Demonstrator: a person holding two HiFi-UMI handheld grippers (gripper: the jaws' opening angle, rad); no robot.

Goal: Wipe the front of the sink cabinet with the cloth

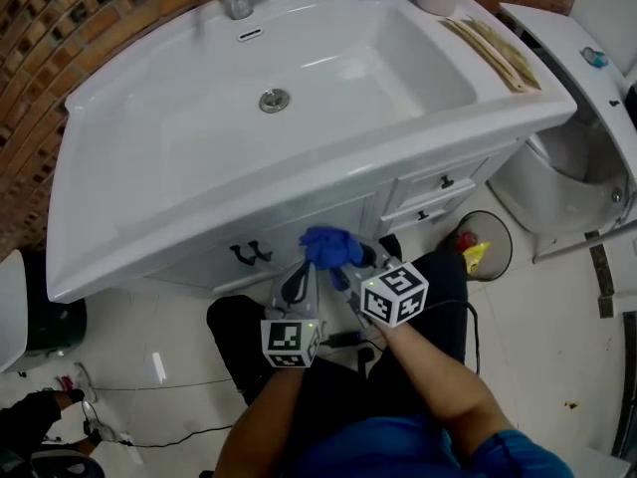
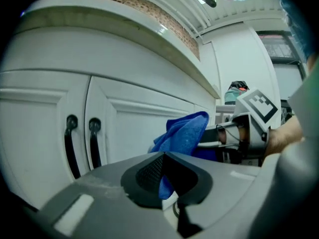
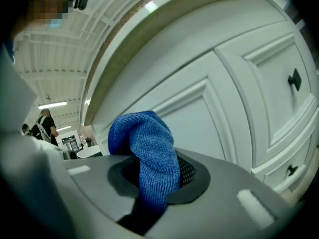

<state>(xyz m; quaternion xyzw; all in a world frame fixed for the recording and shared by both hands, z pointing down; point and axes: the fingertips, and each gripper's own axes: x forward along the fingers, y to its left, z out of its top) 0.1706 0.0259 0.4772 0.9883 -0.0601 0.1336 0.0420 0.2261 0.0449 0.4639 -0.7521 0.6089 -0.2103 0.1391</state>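
Blue cloth (image 1: 331, 246) sits bunched just in front of the white sink cabinet (image 1: 189, 259), near the door to the right of the black door handles (image 2: 80, 144). Right gripper (image 3: 154, 183) has its jaws clamped on a fold of it. Left gripper (image 2: 167, 176) is also closed, pinching a hanging corner of it. Both are low, under the sink (image 1: 109, 177) rim.

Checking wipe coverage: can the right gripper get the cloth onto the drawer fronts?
Probably yes. The right gripper is shut on the cloth, and the drawer fronts lie just to its right with nothing between. The left gripper also seems to pinch the cloth, which might hold it back.
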